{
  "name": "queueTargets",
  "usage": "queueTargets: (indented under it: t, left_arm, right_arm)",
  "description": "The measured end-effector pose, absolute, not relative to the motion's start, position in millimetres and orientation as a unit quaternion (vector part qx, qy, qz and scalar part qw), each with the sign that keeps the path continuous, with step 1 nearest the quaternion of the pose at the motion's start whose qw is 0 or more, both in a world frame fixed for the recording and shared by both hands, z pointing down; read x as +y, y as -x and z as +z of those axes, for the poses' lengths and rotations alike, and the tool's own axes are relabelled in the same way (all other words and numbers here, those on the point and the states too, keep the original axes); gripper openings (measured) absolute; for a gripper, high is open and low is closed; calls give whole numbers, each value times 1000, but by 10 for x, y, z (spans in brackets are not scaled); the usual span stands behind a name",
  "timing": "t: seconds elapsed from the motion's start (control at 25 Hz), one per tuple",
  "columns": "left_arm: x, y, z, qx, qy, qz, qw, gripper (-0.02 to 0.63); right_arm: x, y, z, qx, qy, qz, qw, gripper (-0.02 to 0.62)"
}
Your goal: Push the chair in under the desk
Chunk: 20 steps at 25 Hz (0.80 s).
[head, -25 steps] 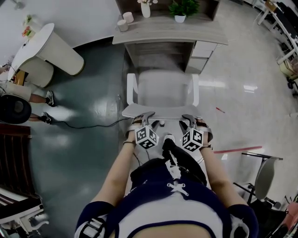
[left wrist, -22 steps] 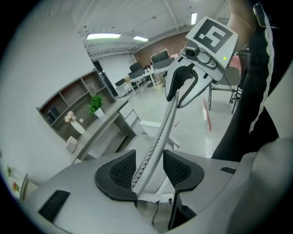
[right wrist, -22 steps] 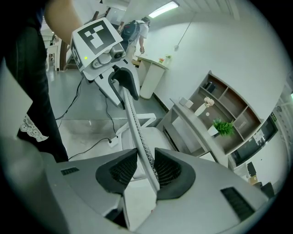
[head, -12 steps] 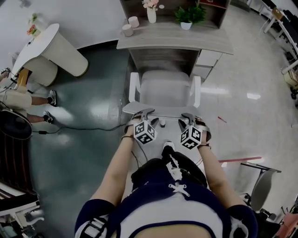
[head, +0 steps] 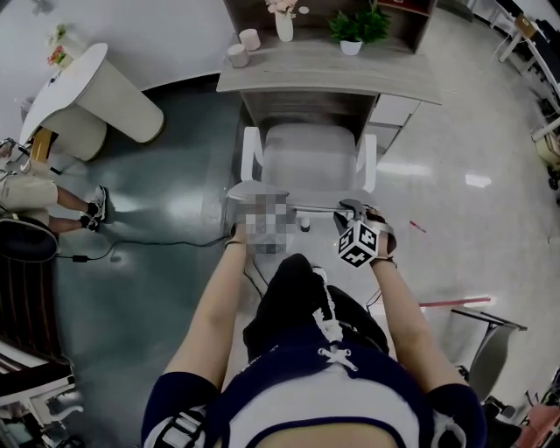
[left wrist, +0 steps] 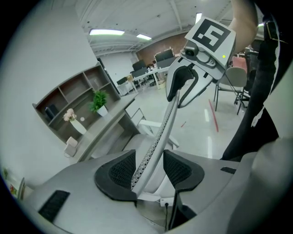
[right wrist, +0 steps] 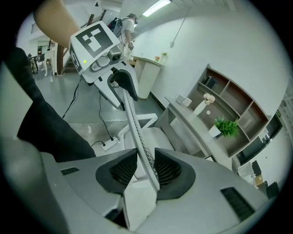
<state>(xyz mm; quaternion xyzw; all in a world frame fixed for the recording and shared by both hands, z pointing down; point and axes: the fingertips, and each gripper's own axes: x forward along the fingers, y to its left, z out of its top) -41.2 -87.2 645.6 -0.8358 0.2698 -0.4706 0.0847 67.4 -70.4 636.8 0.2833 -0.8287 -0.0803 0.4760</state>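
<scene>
Mid-frame, left gripper (left wrist: pixel 150 170) and right gripper (right wrist: pixel 145 170) each clamp the chair back (head: pixel 315 207) along its top rim, spread apart, probably to shove it squarely under the counter (head: pixel 328 77) above.

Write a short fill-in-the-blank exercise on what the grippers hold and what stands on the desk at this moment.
1. The left gripper and the right gripper are each shut on the top edge of the chair, on its ____.
2. In the head view, the potted plant stands on the desk to the ____ of the flower vase.
3. The chair's armrests are ____ in colour.
Missing words: backrest; right; white.
</scene>
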Motion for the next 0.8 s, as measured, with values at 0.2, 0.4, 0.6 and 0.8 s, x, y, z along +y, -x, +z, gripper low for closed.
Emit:
queueTargets:
  t: [0.2, 0.4, 0.6, 0.8]
  left_arm:
    - [-1069, 418, 6435, 268, 837, -470, 85, 190]
    - [-1272, 431, 6425, 269, 837, -468, 91, 190]
    - [-1483, 436, 6416, 264, 839, -466, 91, 190]
    - [-1685, 452, 6410, 266, 839, -466, 87, 190]
  right_arm:
    - [-908, -665, 6347, -828, -284, -80, 476, 101]
    - [-1116, -655, 6339, -828, -287, -76, 476, 101]
    - [-1333, -649, 6338, -827, -289, -69, 477, 103]
    - [-1538, -635, 6330, -827, -289, -64, 479, 103]
